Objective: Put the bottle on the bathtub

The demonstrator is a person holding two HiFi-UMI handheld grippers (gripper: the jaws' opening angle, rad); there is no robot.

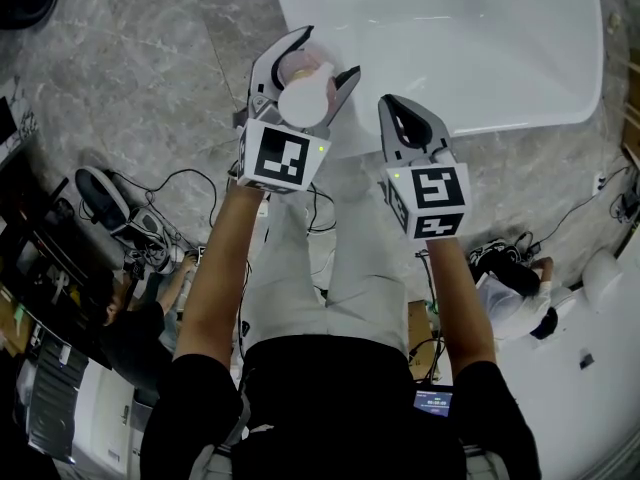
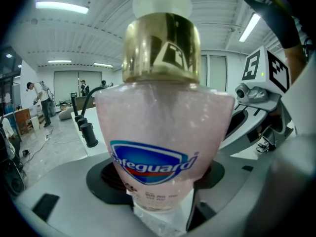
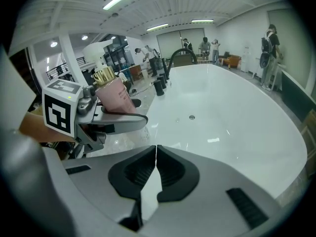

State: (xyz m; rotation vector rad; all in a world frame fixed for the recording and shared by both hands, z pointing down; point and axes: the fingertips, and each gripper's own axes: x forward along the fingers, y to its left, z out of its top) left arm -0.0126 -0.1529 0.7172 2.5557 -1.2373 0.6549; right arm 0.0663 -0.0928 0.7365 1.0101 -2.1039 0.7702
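Observation:
A pink soap bottle (image 2: 163, 132) with a gold collar and white cap fills the left gripper view, held upright between the jaws. In the head view my left gripper (image 1: 305, 73) is shut on the bottle (image 1: 305, 93), beside the near left corner of the white bathtub (image 1: 480, 38). My right gripper (image 1: 410, 118) hovers just to the right, over the tub's near rim, shut and empty. The right gripper view shows its jaw tips touching (image 3: 155, 149), the tub basin (image 3: 222, 112) ahead, and the bottle (image 3: 116, 95) at left.
Black faucet fittings (image 3: 160, 83) stand on the tub's far left rim. Grey marble floor (image 1: 130, 78) surrounds the tub. Cables and gear (image 1: 130, 218) lie on the floor behind me. Several people stand at the far end of the room (image 3: 205, 46).

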